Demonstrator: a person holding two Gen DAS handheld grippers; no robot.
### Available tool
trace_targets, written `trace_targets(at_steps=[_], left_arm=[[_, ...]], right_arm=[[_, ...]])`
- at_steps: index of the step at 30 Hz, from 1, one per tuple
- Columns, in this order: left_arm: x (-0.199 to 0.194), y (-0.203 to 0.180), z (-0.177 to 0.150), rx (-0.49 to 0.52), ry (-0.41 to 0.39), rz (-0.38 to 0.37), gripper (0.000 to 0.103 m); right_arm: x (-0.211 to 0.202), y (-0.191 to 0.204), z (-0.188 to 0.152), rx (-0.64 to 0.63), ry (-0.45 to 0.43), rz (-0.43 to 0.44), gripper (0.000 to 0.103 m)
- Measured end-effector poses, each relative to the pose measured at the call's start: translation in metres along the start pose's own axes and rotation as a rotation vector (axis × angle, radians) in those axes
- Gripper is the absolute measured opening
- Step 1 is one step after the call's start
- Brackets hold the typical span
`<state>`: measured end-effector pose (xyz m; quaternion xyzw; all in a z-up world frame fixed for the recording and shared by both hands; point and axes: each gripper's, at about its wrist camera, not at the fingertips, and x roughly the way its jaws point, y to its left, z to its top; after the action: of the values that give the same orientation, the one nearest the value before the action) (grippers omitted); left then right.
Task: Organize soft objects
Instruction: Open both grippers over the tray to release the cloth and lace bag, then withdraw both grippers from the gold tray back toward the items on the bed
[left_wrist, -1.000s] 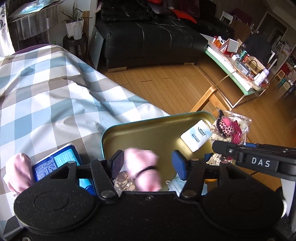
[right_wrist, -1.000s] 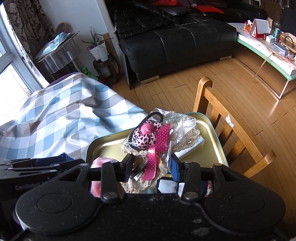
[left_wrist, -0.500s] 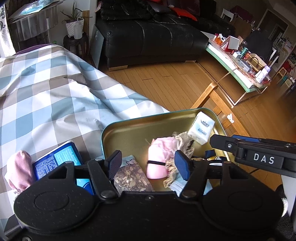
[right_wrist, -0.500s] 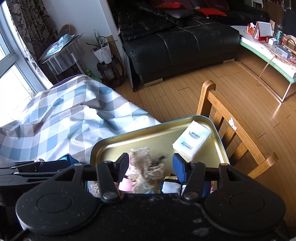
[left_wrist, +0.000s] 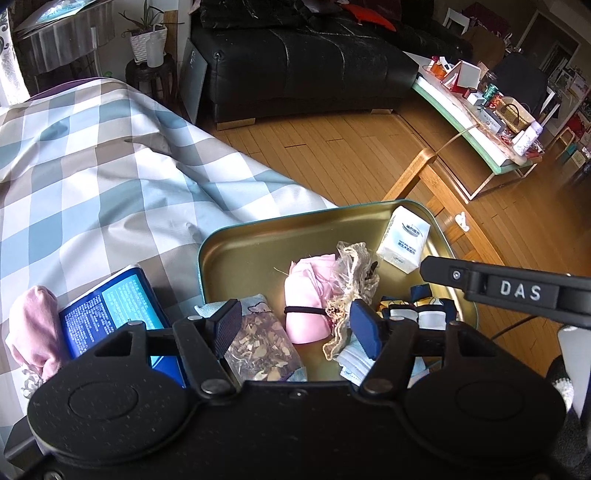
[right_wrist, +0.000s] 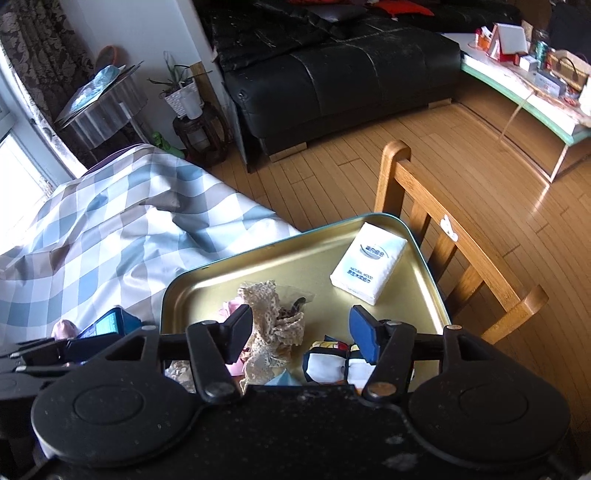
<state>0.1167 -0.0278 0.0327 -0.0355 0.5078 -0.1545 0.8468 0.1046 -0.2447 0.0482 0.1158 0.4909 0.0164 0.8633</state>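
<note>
Gold metal tray (right_wrist: 207, 284) holds white tissue pack (right_wrist: 369, 267) at 1 o'clock, pink cloth roll (left_wrist: 308, 295) and beige lace bag (right_wrist: 271, 325) centre. Both grippers, left (left_wrist: 295, 326) and right (right_wrist: 299, 332), just opened, gripping nothing.

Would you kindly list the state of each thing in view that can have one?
Left gripper: open, jaws just widened, holding nothing.
Right gripper: open, jaws just widened, holding nothing.
Gold tin: lidless, partly filled.
Pink cloth roll: banded, lying in the tin.
Tissue pack: lying flat in the tin.
</note>
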Motion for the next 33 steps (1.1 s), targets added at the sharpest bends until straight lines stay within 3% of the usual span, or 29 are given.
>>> trace_targets(at_steps=[12,17,27,33], left_arm=[[-0.028,-0.011,-0.009,0.062,-0.026,0.027,0.066],[-0.045,0.001,-0.011,0.052,-0.034,0.055,0.066],[-0.076,0.064,-0.035,0.039,-0.016,0.189,0.069],[-0.084,0.127,-0.045,-0.057,0.044,0.233,0.069]], right_arm=[[0.006,0.002,-0.002,0.028,0.037,0.004,0.060],[0.009,0.004,-0.003,0.020,0.044,-0.003,0.060],[0.015,0.027,-0.009,-0.062,0.039,-0.013,0.063],[0.020,0.050,-0.016,-0.146,0.023,-0.025,0.065]])
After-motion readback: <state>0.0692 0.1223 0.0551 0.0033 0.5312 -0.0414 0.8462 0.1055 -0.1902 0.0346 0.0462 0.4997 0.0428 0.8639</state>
